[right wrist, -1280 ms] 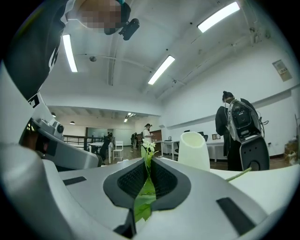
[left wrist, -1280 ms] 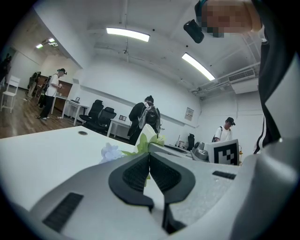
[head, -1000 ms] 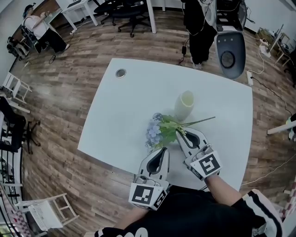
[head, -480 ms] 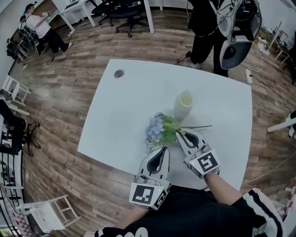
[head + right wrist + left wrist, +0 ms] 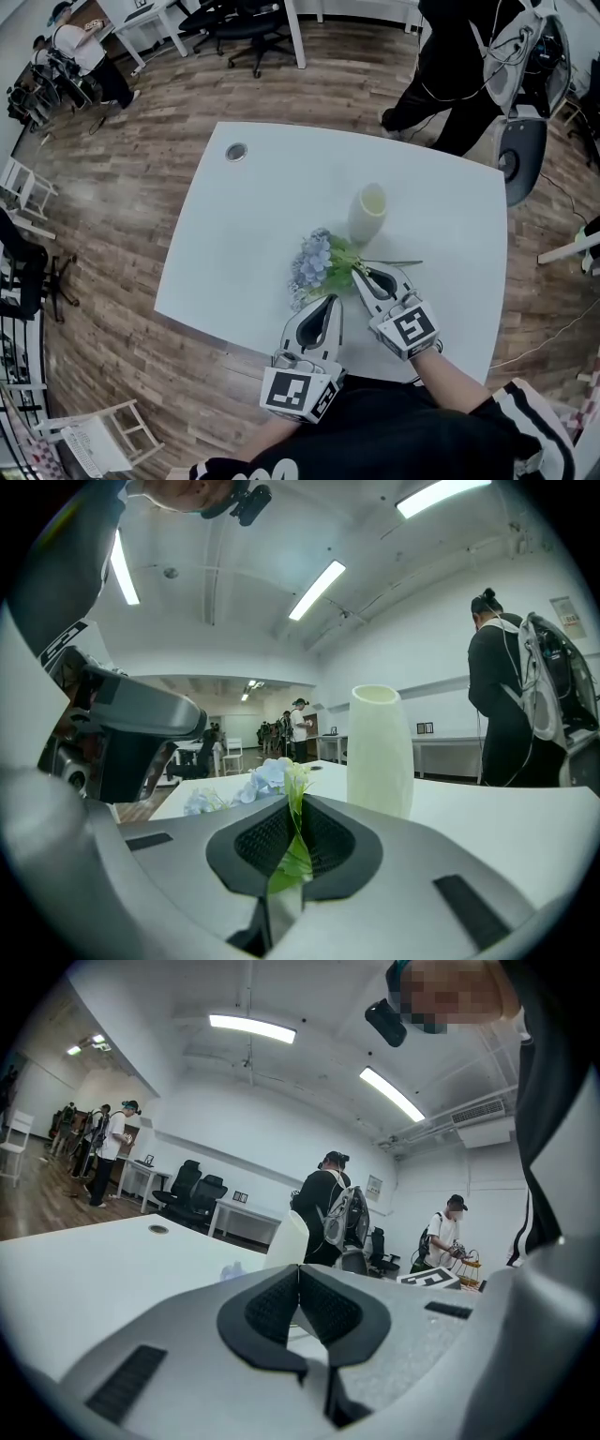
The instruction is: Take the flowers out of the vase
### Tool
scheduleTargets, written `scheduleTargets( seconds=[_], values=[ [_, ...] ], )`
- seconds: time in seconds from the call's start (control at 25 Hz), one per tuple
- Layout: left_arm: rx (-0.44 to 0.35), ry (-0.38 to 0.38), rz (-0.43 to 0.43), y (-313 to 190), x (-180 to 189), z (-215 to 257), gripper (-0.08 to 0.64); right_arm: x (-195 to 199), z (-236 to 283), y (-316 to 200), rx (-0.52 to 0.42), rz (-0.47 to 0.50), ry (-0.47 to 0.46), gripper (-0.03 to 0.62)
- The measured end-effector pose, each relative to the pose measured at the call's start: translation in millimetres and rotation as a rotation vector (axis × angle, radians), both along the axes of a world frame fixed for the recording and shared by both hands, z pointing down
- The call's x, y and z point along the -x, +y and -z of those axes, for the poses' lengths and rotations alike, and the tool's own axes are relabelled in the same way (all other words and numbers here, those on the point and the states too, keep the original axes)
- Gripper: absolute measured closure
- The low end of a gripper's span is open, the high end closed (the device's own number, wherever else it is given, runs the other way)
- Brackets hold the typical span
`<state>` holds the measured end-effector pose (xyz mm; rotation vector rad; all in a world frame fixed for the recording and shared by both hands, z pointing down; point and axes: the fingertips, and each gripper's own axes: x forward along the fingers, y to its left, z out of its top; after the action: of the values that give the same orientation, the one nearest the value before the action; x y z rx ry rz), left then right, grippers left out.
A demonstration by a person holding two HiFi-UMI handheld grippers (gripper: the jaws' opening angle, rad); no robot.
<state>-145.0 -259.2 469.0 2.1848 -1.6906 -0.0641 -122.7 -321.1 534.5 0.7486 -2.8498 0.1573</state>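
Observation:
The flowers [image 5: 315,263], pale blue blooms with green leaves and a long thin stem, lie low over the white table [image 5: 244,225], out of the vase. My right gripper [image 5: 361,274] is shut on their green stalk, and the leaves show squeezed between its pads [image 5: 292,841]. The blooms [image 5: 262,780] spread to the left beyond the jaws. An empty cream vase [image 5: 367,212] stands upright just past the flowers, also tall at the right gripper view's centre right [image 5: 380,752]. My left gripper [image 5: 328,302] rests beside the right one, shut with nothing in it [image 5: 298,1302].
A round cable hole [image 5: 235,151] sits near the table's far left corner. A person in dark clothes [image 5: 459,66] stands beyond the table's far right side, next to a robot base [image 5: 518,159]. Office chairs [image 5: 239,23] and other people are further back.
The right gripper has come down toward the table with the flowers, which now lie lower and nearer the table's front. The person behind the table has walked right. The left gripper stayed put.

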Motion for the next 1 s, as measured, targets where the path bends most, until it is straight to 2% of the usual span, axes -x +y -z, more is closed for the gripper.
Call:
scheduleTargets(
  seconds=[0.36, 0.44, 0.52, 0.72, 0.88, 1.0],
  values=[
    [-0.032, 0.006, -0.031, -2.8, 3.3, 10.9, 0.554, 5.2, -14.2, 11.1, 0.068, 0.004, 0.033, 0.561],
    [-0.047, 0.006, -0.042, -2.9, 3.6, 12.4, 0.554, 4.6, -11.8, 13.1, 0.055, -0.001, 0.023, 0.547],
    [-0.062, 0.006, -0.053, -2.4, 4.7, 13.4, 0.554, 4.0, -5.7, 15.4, 0.034, -0.015, 0.002, 0.483],
    [-0.105, 0.003, -0.073, -7.9, 9.8, 20.6, 0.554, 1.1, 29.4, 12.4, -0.044, -0.078, -0.086, 0.479],
    [-0.126, -0.002, -0.085, -3.5, 7.8, 25.7, 0.554, -7.0, 46.6, 20.3, -0.096, -0.098, -0.091, 0.479],
    [-0.143, -0.002, -0.105, -2.1, 1.9, 29.8, 0.554, -14.9, 64.4, 26.0, -0.119, -0.118, -0.138, 0.479]
  ],
)
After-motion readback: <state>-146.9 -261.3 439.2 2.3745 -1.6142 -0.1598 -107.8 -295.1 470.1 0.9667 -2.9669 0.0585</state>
